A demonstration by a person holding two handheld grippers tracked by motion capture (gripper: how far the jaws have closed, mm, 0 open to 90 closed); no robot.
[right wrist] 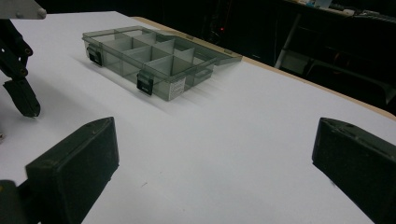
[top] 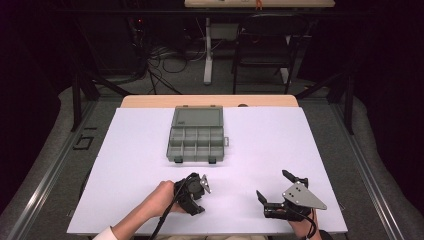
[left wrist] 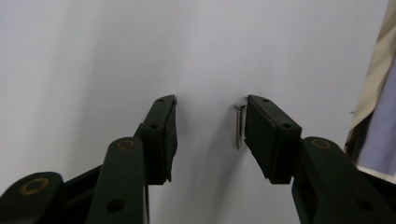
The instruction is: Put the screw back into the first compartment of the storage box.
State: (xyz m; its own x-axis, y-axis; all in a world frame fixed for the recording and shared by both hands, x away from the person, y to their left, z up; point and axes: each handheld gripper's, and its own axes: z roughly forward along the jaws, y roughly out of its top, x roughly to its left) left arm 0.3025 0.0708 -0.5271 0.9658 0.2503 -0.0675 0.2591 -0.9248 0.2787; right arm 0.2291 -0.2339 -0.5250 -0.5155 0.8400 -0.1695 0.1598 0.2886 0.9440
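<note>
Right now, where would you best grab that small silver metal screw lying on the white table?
Probably across the threaded shank of the small silver metal screw, coming straight down from above: it lies flat between the left gripper's jaws, lengthwise along them, near one pad.

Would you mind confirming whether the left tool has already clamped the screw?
No, the screw lies on the white table between the left tool's pads, with a clear gap on one side.

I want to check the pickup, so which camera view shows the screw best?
The left gripper view: the screw lies on the white table between the left gripper jaws, beside one pad. In the high view that gripper covers the spot. The right gripper view looks toward the organizer box.
</note>
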